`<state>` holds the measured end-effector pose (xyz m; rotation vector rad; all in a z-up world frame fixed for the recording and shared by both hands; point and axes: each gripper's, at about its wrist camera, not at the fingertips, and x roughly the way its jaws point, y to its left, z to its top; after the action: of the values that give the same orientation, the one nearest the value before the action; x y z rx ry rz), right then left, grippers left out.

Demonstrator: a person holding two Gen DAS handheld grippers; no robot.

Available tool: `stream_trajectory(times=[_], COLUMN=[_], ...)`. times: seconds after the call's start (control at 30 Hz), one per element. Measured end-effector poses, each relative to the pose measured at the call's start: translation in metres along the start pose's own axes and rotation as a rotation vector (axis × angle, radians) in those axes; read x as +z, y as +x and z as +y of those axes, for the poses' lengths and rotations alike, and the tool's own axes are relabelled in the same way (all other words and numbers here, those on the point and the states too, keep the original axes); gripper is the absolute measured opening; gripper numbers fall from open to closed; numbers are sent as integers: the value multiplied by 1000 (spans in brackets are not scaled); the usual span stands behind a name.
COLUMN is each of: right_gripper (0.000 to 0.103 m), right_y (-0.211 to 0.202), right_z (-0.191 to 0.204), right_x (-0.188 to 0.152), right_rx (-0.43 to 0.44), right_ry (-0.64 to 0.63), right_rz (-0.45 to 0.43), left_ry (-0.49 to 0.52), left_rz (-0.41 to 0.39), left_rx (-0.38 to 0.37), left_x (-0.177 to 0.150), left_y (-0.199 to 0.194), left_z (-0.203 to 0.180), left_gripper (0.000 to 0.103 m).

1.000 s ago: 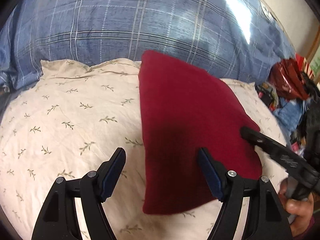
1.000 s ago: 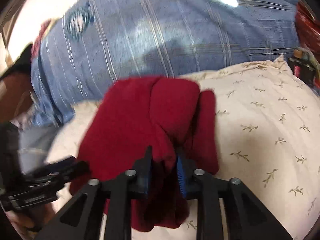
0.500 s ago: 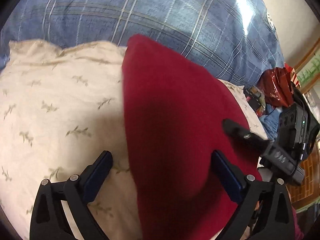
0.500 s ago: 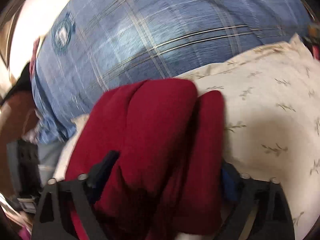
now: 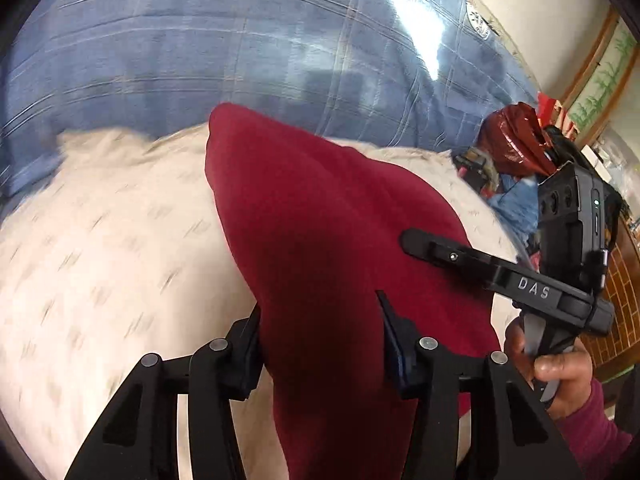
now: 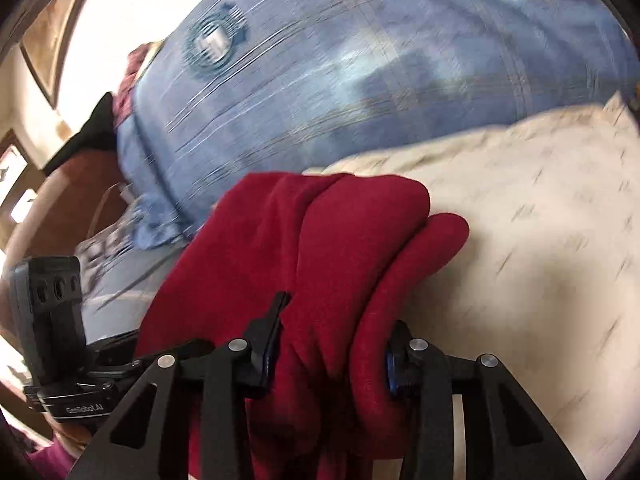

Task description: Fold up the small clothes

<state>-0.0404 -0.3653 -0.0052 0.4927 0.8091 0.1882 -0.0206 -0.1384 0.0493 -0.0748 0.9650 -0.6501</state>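
Between the left tool's fingers: left tool (image 5: 320, 344) is closing, dark red folded garment (image 5: 332, 240) bunched between its pads, which press its sides.
Right tool (image 6: 332, 344): closing, jaws pinching thick folds of the same garment (image 6: 320, 248).
Under the garment: cream leaf-print pillow (image 5: 100, 260).
Beyond both tools: blue plaid bedcover (image 5: 240, 48).
Right hand (image 5: 560, 372): grips the right tool's handle.
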Motion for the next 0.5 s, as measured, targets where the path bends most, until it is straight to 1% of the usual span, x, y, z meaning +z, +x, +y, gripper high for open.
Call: stream_trajectory(times=[0.03, 0.07, 0.1, 0.13, 0.17, 0.2, 0.27, 0.3, 0.33, 0.37, 0.4, 0.43, 0.47, 0.5], right_gripper=[45, 50, 52, 55, 56, 56, 56, 56, 56, 52, 51, 47, 42, 40], right_y=[5, 13, 20, 20, 13, 2, -20, -34, -43, -47, -50, -48, -43, -34], right_z=[4, 7, 9, 9, 9, 11, 19, 29, 37, 44, 57, 67, 77, 86], right_x=[-10, -18, -27, -32, -36, -38, -39, -39, -39, -39, -40, -40, -43, -46], right_rx=[14, 7, -33, -67, -81, -88, -125, -152, -154, -145, -113, -94, -93, -121], right_ry=[1, -6, -16, -22, -20, -18, -51, -97, -126, -148, -193, -231, -276, -318], right_rz=[22, 54, 89, 99, 94, 76, 34, 0, -22, -31, -27, -16, -8, -1], left_ry=[-19, -39, -59, -82, -99, -108, -82, -61, -39, -23, -11, 0, 3, 0], left_rz=[17, 39, 60, 70, 67, 48, 16, -8, -34, -48, -55, -65, -73, -78], left_rx=[22, 45, 69, 88, 92, 96, 129, 159, 200, 232, 253, 275, 292, 306], left_x=[-12, -23, -33, -41, -46, -48, -47, -45, -43, -41, -40, -39, -43, -44], left_y=[-2, 2, 8, 13, 14, 10, 0, -6, -10, -12, -13, -12, -13, -12], left_z=[3, 8, 14, 19, 22, 23, 18, 14, 8, 4, 1, -3, -7, -10], left_gripper=[49, 50, 54, 57, 61, 62, 62, 63, 63, 65, 66, 66, 67, 67])
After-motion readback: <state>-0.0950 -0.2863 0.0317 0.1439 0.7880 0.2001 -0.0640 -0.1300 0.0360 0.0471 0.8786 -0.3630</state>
